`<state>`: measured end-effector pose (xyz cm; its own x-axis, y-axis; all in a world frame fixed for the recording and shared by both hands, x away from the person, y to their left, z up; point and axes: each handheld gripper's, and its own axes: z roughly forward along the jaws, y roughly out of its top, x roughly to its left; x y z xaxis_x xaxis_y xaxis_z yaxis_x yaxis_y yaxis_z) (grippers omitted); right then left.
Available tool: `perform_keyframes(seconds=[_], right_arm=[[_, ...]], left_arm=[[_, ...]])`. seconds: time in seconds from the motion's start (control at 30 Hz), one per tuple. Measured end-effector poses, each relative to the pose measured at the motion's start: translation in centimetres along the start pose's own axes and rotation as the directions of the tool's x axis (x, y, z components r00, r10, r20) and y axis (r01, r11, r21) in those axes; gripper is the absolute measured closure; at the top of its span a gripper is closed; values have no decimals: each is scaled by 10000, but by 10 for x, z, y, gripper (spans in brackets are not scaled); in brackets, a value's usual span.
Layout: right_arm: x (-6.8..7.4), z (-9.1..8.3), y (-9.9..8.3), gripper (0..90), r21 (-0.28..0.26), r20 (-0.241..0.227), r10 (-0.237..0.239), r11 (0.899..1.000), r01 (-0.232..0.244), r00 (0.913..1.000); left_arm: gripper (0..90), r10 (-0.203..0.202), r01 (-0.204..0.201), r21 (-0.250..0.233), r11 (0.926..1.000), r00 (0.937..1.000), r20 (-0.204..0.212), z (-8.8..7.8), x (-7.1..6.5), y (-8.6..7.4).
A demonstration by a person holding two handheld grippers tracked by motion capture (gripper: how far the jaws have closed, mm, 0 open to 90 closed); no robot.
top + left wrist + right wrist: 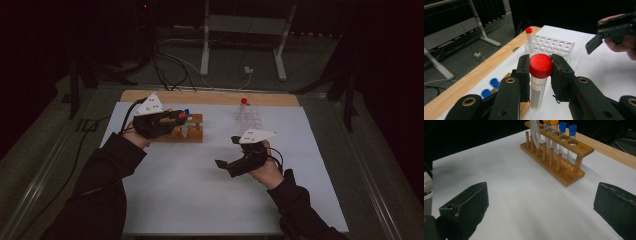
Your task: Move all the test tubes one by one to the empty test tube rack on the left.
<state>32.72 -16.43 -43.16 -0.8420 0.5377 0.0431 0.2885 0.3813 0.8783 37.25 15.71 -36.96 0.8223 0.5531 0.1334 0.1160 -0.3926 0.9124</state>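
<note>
While our left gripper clamps its two black pads on the red cap of a tube, the tube hangs upright between them, just above the wooden rack at the table's left. Our right gripper stands wide with nothing between its pads, well apart from the rack over bare white sheet.

That sheet covers a table with a wooden far edge. Beyond it we see a dim room, cables on a grey floor and the white legs of a stand.

The tube is clear plastic with a pale label and a rounded bottom. A second red-capped tube stands at the near corner of a clear rack.
</note>
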Motion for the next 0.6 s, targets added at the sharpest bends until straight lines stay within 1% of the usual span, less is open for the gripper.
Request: perform_keyframes(seconds=[0.13, 0.33, 0.37, 0.4, 0.53, 0.6], right_arm=[[0, 1, -1, 0, 75, -31, 9, 10000, -8, 10000], [1, 0, -1, 0, 41, -65, -34, 10000, 35, 10000], [1, 0, -1, 0, 24, -58, -32, 10000, 32, 10000], [1, 0, -1, 0, 32, -64, -28, 10000, 28, 10000], [0, 0, -1, 0, 27, -28, -44, 10000, 44, 10000], [0, -1, 0, 0, 10, -52, -53, 10000, 53, 10000]], left_arm=[[718, -123, 120, -91, 9999, 9994, -311, -8, 9, -2], [718, -194, 184, -123, 9998, 9961, -865, -22, 21, -5], [718, -211, 196, -163, 9997, 9949, -985, -25, 23, -5], [718, -267, 252, -162, 9996, 9944, -1021, -28, 25, -6], [718, -262, 247, -123, 9996, 9894, -1425, -36, 32, -6], [717, -312, 296, -124, 9995, 9855, -1670, -39, 36, -6]])
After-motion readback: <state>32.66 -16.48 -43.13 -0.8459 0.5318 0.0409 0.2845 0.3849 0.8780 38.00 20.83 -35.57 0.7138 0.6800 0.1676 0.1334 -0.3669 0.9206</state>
